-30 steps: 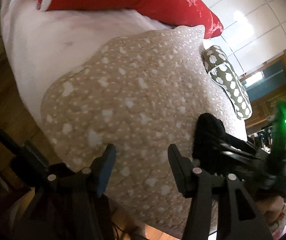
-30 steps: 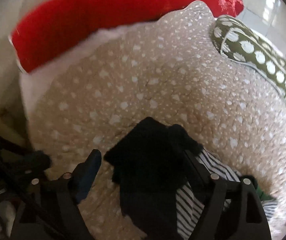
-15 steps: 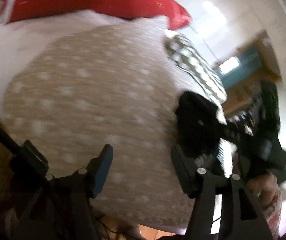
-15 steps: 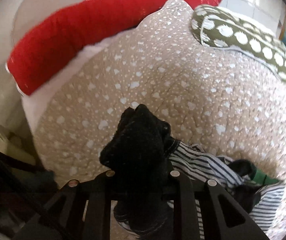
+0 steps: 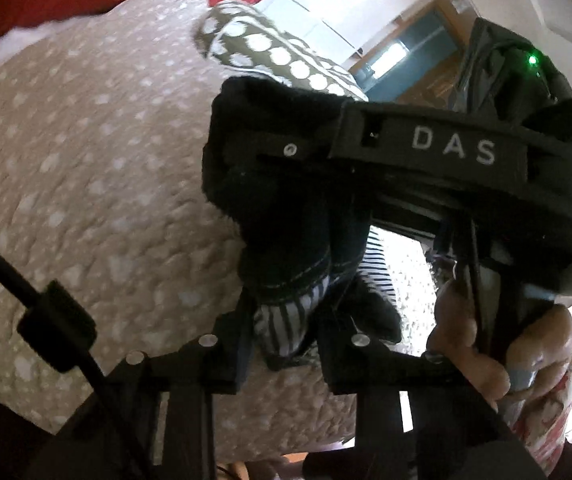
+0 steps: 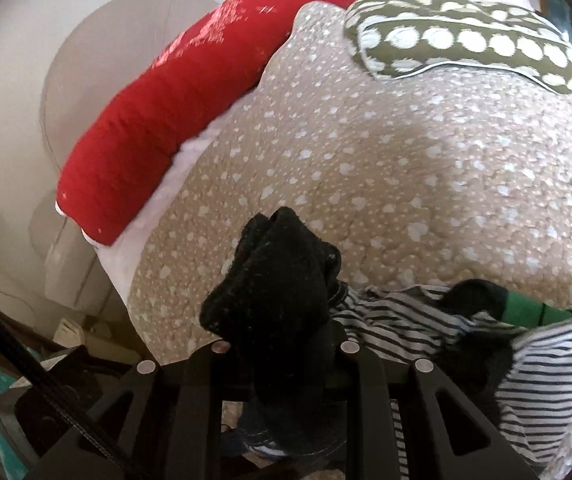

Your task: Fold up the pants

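Room: we see pale walls and a teal doorway [image 5: 406,46] at upper right of the left wrist view.
Bed: a beige quilt with white spots [image 6: 386,168] fills both views; bare white sheet shows at its left edge.
Red cover: a red blanket [image 6: 166,120] lies along the upper left in the right wrist view.
Pillow: an olive one with white dots [image 6: 462,44] sits at upper right, on the quilt.
Pants: dark pants [image 6: 282,272] with a striped lining are bunched at lower centre; more striped cloth and a green patch trail to the lower right.
Left tongs [image 5: 286,344]: just closed in, clenched on a fold of the pants, striped cloth between the pads.
Right tongs [image 6: 286,360]: clenched on the black bunch, which stands up above them.
Hand: the person's hand [image 5: 502,344] grips the right tool's handle at lower right of the left wrist view.
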`<state>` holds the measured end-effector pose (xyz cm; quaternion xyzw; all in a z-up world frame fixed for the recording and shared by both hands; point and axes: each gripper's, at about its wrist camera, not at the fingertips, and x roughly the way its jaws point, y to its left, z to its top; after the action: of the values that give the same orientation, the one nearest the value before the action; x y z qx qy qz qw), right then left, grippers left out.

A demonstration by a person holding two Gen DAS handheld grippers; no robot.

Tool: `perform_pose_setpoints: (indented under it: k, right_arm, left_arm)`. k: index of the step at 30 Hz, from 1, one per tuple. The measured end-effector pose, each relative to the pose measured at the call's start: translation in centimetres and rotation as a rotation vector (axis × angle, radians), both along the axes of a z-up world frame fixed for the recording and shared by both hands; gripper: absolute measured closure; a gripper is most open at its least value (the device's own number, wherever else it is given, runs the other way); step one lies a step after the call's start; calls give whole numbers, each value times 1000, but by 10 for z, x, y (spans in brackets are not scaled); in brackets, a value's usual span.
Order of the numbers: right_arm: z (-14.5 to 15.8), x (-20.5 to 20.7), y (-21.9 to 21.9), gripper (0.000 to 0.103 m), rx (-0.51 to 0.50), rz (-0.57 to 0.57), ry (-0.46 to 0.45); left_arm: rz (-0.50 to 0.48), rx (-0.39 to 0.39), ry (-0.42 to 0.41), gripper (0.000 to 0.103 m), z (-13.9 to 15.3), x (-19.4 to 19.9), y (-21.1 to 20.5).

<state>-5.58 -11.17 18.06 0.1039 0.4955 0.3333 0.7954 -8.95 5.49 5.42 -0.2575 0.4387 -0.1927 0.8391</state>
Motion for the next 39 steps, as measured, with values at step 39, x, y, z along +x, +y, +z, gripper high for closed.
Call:
perform_pose_setpoints:
  k: [39]
  right_arm:
    - [-58,-55,-191,63,-168,-355,-164]
  left_arm:
    - [-143,309,93,52,-26,13,-107]
